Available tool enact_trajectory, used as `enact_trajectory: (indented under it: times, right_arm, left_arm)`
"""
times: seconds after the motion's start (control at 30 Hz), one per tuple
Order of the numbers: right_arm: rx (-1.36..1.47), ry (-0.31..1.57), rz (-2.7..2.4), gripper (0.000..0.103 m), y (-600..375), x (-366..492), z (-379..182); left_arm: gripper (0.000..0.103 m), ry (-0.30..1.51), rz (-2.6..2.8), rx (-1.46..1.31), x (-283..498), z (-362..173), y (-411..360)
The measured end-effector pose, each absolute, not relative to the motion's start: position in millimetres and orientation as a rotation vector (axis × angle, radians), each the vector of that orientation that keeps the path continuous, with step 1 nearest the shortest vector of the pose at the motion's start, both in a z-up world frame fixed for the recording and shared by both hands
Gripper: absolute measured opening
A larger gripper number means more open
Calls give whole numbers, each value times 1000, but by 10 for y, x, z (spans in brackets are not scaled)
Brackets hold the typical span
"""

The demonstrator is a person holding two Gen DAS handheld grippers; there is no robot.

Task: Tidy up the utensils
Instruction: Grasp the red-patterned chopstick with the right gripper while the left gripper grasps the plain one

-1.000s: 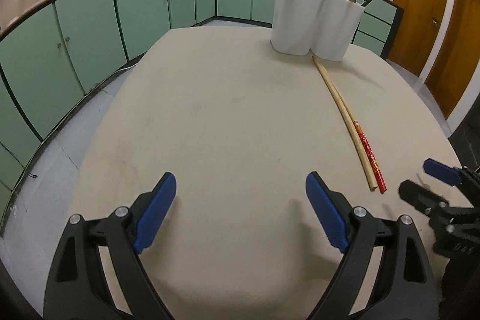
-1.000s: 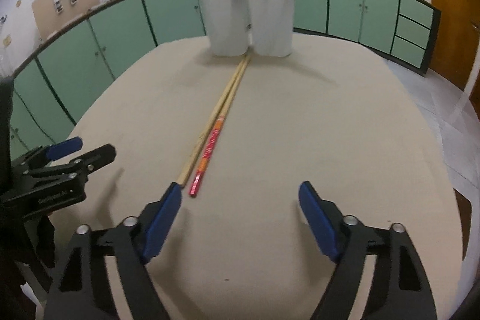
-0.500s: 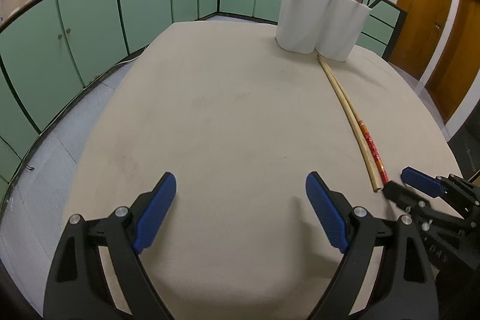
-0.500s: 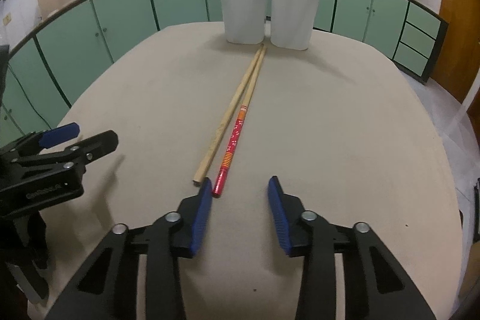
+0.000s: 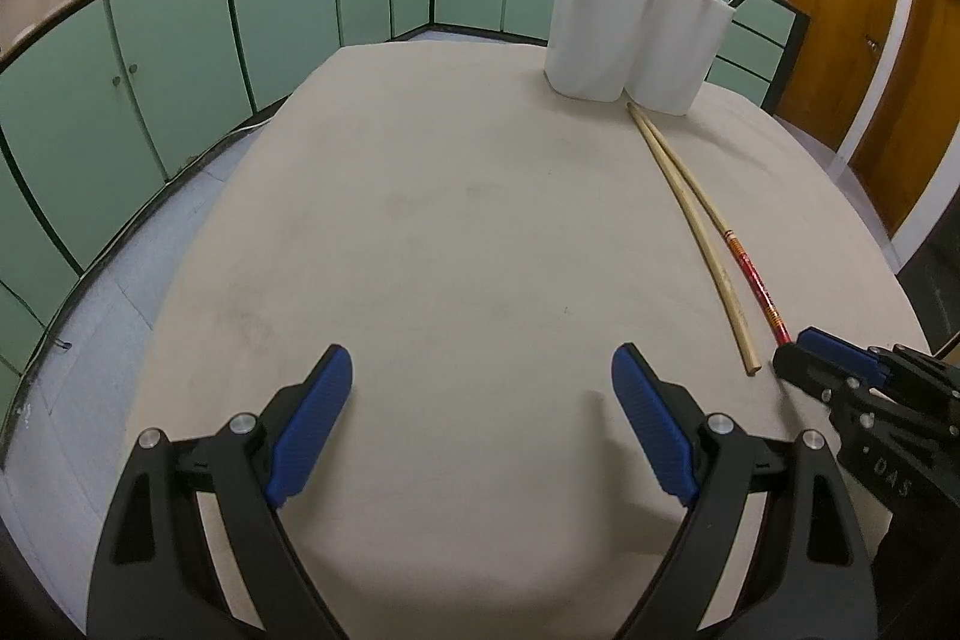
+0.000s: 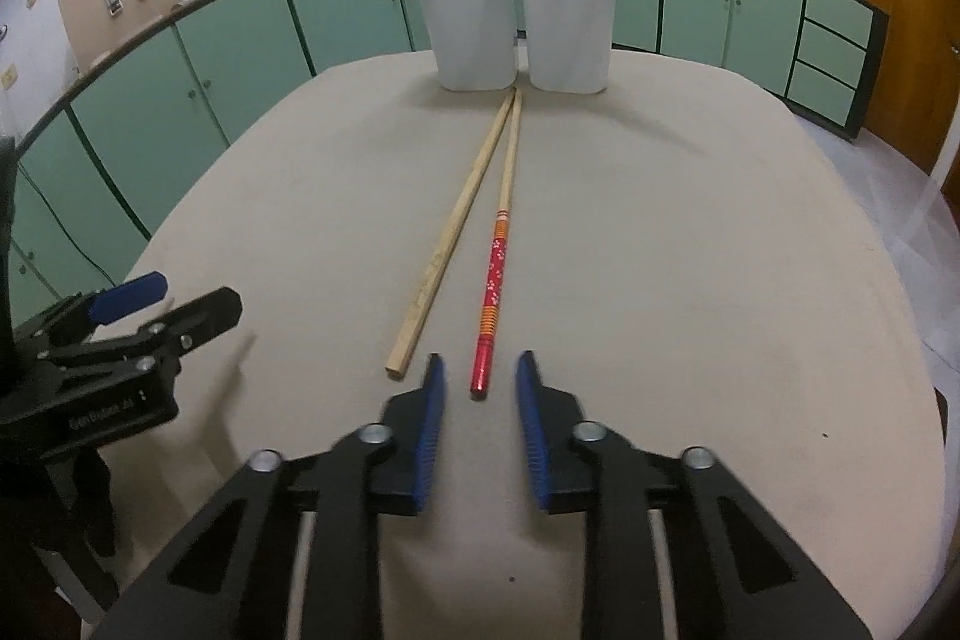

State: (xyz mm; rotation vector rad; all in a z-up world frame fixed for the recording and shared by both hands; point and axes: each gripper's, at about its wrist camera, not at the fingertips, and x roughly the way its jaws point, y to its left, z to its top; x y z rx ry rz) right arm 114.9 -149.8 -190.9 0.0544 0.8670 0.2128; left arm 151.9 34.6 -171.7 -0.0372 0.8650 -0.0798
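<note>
Spanning the whole foreground, the beige table [image 5: 480,232] offers broad bare surface on the left half, its rounded near and left edges dropping to grey floor before a curved run of green cabinets [image 5: 180,58]. Nearest the left wrist camera, the left gripper [image 5: 480,424] hangs over this bare area with its jaws spread wide and nothing between them. At the table's right, the right gripper [image 6: 477,424] has just been closing; its blue pads [image 6: 432,430] stand narrowly apart, with a visible gap either side of the near tip of the red chopstick [image 6: 492,292], which lies just at the mouth of the jaws, so no grip is shown. Just left of it, outside the jaws, lies the plain wooden chopstick [image 6: 450,232], its near end beside the left pad. The two sticks, flat on the table, diverge toward the gripper and converge at their far tips, which meet close before the holder. Counted on the table: two loose chopsticks, one red and one plain. Farther on stands one white utensil holder [image 6: 516,28] of two joined compartments, upright near the far edge; in the right wrist view two sticks rise from the left compartment and two from the right. Beyond, brown doors [image 5: 864,40] close the right side of the room.
</note>
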Motion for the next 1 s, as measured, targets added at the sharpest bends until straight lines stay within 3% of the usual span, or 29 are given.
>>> enact_trajectory:
  times: [0.07, 0.53, 0.83, 1.0]
  right_arm:
    - [62, 869, 215, 7, -1502, 1169, -1919]
    - [136, 836, 124, 6, -2067, 1004, -1846]
    - [162, 822, 93, 6, -2362, 997, -1866]
    - [166, 821, 105, 6, -2375, 1001, -1879]
  left_arm:
    - [86, 870, -78, -31, 1527, -1721, 341]
    - [85, 893, -194, -47, 1506, -1697, -142]
    - [75, 908, -204, -9, 1537, -1777, -533]
    - [62, 909, -188, 3, 1563, -1780, -571]
